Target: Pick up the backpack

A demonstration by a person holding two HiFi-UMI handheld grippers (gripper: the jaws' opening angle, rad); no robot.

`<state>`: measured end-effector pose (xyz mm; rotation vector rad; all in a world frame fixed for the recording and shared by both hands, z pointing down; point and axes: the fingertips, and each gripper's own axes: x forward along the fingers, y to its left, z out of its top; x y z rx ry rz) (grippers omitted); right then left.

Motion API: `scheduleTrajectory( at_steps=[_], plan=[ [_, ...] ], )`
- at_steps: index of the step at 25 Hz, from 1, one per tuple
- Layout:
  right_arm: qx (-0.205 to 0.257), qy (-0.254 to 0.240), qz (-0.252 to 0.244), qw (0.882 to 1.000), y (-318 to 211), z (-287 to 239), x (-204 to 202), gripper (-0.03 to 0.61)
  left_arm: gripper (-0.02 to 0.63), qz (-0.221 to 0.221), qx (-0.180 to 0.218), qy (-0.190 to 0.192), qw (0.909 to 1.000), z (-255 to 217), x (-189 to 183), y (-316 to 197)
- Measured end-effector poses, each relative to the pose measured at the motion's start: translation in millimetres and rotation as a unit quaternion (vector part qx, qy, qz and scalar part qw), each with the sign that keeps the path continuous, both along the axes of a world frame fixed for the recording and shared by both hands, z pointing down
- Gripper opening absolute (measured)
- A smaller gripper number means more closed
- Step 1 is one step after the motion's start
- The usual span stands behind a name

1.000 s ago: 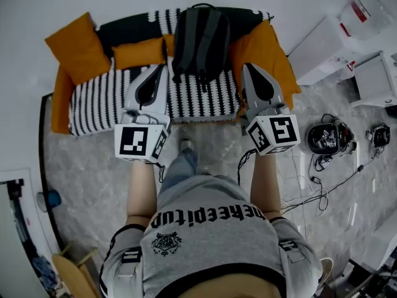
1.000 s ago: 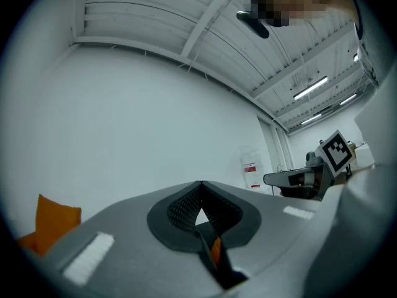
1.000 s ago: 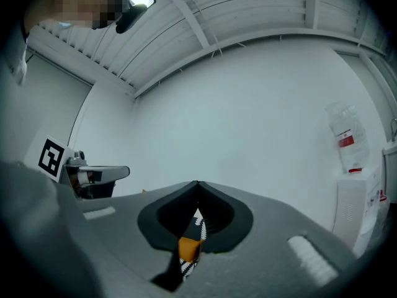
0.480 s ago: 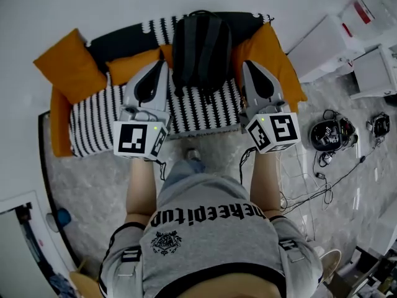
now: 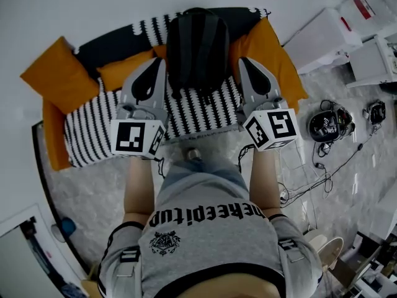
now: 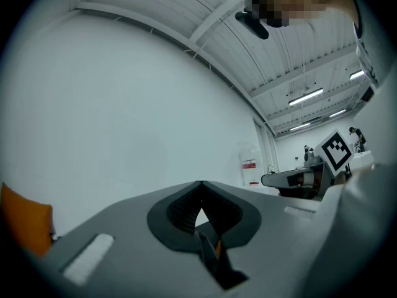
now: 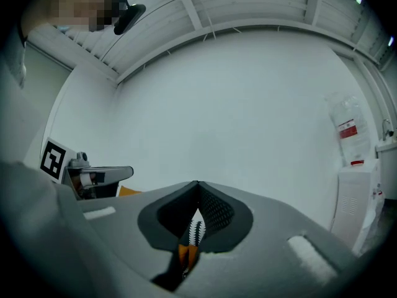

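A black backpack (image 5: 198, 48) stands against the back of a black-and-white striped sofa (image 5: 99, 126) in the head view. My left gripper (image 5: 162, 62) reaches over the seat just left of the backpack, and my right gripper (image 5: 240, 61) just right of it. I cannot tell whether either touches it. In the left gripper view the left gripper (image 6: 200, 183) has its jaws meeting at the tips with nothing between them. In the right gripper view the right gripper (image 7: 197, 182) is likewise shut and empty. Neither gripper view shows the backpack, only a white wall.
Orange cushions (image 5: 53, 73) lie on the sofa's left, and another (image 5: 273, 54) lies to its right. White cabinets (image 5: 335, 36) stand at the right. A black headset (image 5: 329, 124) and cables (image 5: 322, 172) lie on the marble floor.
Both grippers have moved forward over the sofa seat. Their tips now flank the backpack's lower half, where before they were short of it. Both have stayed shut.
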<state>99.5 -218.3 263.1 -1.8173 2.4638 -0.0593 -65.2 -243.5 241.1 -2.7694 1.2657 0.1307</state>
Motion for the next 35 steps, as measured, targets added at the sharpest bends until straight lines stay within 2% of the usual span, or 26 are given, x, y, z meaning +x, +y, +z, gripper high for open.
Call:
scheduleTrajectory(
  at_steps=[10,21,28,35],
  plan=[
    [-0.048,-0.002,-0.013,0.999,-36,32,5,0.003,0.02,-0.01,-0.037,-0.002,0.9993,25,7,-33],
    [-0.092,0.02,-0.042,0.995,-111,57,26,0.003,0.02,-0.041,-0.048,-0.005,0.998,35,29,-85],
    [-0.146,0.024,-0.055,0.987,-144,101,37,0.003,0.02,-0.059,-0.077,-0.016,0.9952,62,35,-109],
    [-0.203,0.018,-0.073,0.976,-154,151,35,0.003,0.02,-0.072,-0.111,-0.02,0.9911,93,36,-120]
  ],
)
